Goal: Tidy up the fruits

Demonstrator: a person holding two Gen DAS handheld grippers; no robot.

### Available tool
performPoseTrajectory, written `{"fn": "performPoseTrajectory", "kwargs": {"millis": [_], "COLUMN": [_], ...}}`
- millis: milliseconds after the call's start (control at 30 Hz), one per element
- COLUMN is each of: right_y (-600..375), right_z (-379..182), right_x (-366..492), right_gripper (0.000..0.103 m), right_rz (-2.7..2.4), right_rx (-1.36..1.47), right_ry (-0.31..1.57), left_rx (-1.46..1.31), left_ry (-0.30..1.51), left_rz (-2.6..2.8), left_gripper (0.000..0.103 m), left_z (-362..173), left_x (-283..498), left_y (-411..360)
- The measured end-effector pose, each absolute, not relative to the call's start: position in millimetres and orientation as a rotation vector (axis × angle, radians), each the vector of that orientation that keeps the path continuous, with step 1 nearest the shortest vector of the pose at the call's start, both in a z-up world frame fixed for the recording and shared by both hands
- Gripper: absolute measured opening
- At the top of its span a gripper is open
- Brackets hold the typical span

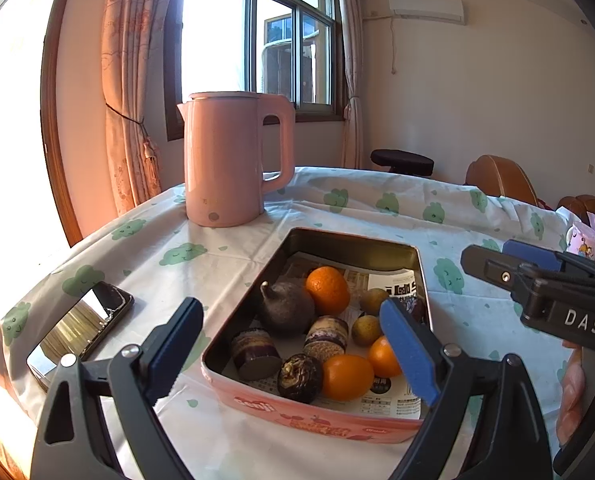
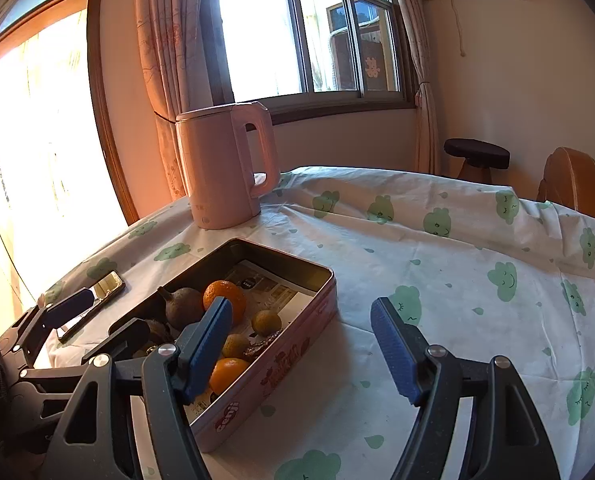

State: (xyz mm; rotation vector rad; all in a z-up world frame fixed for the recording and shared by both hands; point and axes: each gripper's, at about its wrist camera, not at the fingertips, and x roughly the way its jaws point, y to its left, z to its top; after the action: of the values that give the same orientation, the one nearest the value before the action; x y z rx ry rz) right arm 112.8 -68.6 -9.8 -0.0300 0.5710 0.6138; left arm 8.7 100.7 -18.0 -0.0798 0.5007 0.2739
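cloud-print cloth [image 2: 437, 280]: tin [image 1: 309, 420] of fruit lies ahead of open, empty left gripper [image 1: 293, 352]; right gripper [image 2: 301, 354], open and empty, hangs off its right side

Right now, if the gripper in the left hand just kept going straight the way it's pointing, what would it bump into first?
Most likely the fruit in the pink tin. The left gripper is open, tilted down over the near end, so it would probably meet the oranges and dark fruits there; depth is hard to judge.

A home dining room: curtained window [image 1: 257, 40], clothed table [image 2: 437, 280], kettle [image 1: 229, 164], wooden chairs [image 2: 573, 184]
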Motion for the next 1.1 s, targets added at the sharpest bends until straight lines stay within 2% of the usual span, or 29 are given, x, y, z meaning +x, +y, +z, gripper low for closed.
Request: {"fn": "performPoseTrajectory", "kwargs": {"millis": [1100], "right_y": [-86], "right_z": [-14], "right_x": [106], "right_gripper": [0.074], "right_rz": [0.592], "right_rx": [-0.006], "right_ry": [0.572], "left_rx": [-0.075], "left_ry": [0.507], "left_rz": [0.260], "left_gripper": [0.093], "left_z": [-21], "left_x": [10], "left_y": [91]}}
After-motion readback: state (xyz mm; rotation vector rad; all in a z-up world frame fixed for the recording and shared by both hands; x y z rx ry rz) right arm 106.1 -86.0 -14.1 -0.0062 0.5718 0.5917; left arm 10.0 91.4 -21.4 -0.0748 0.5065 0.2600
